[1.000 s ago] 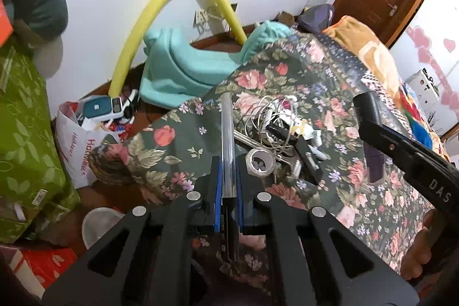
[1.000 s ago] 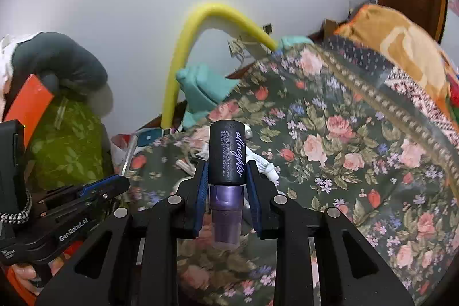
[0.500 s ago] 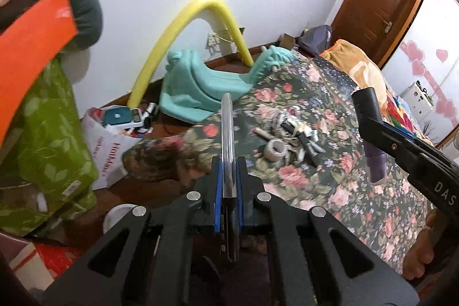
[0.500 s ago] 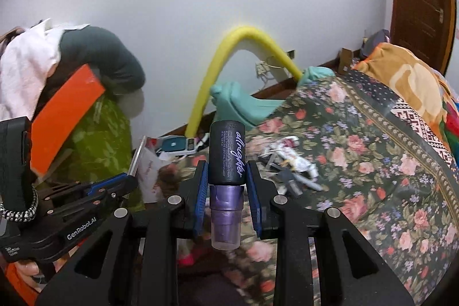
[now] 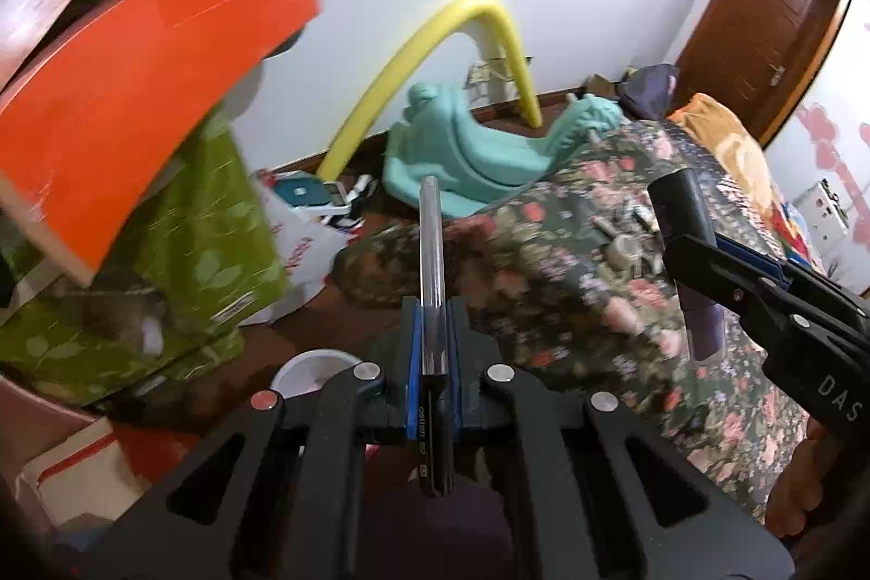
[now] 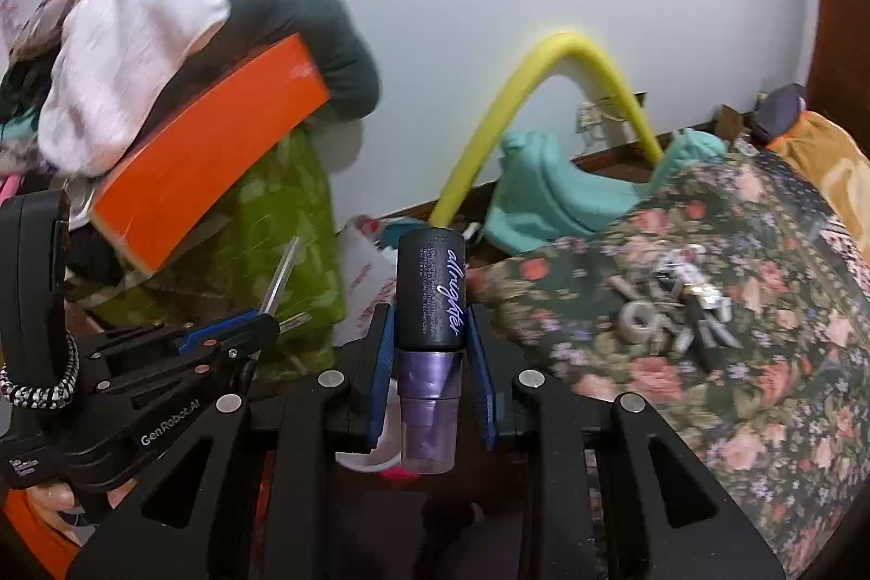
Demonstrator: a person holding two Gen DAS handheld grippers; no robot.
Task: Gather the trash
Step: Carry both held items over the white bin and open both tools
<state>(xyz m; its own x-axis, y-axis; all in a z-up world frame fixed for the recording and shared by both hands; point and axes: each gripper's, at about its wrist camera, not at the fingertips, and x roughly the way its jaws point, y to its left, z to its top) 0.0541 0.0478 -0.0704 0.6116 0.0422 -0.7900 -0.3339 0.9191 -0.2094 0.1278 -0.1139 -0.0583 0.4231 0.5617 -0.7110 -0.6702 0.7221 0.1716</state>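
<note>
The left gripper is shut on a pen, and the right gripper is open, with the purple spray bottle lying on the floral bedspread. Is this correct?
Not quite. The left gripper is shut on the pen, but the right wrist view shows the right gripper shut on the purple spray bottle, held above the floral bedspread.

Readable text, both wrist views

Spotted "DAS" in pale letters on the black body of the right gripper [image 5: 701,264], cut off at the frame edge. On the left gripper [image 6: 272,308], "GenRobot.AI" printed white along its black arm. Cursive "allnighter"-looking script, purple-white, running down the dark cap of the spray bottle [image 6: 429,308], plus a few lines of tiny print beside it, too small to read. On the pen [image 5: 433,308], a small white brand mark near the lower end, maybe "deli" with "S57" or similar, not sure. Red lettering on the white plastic bag [image 5: 299,254] on the floor, blurred past reading.
</note>
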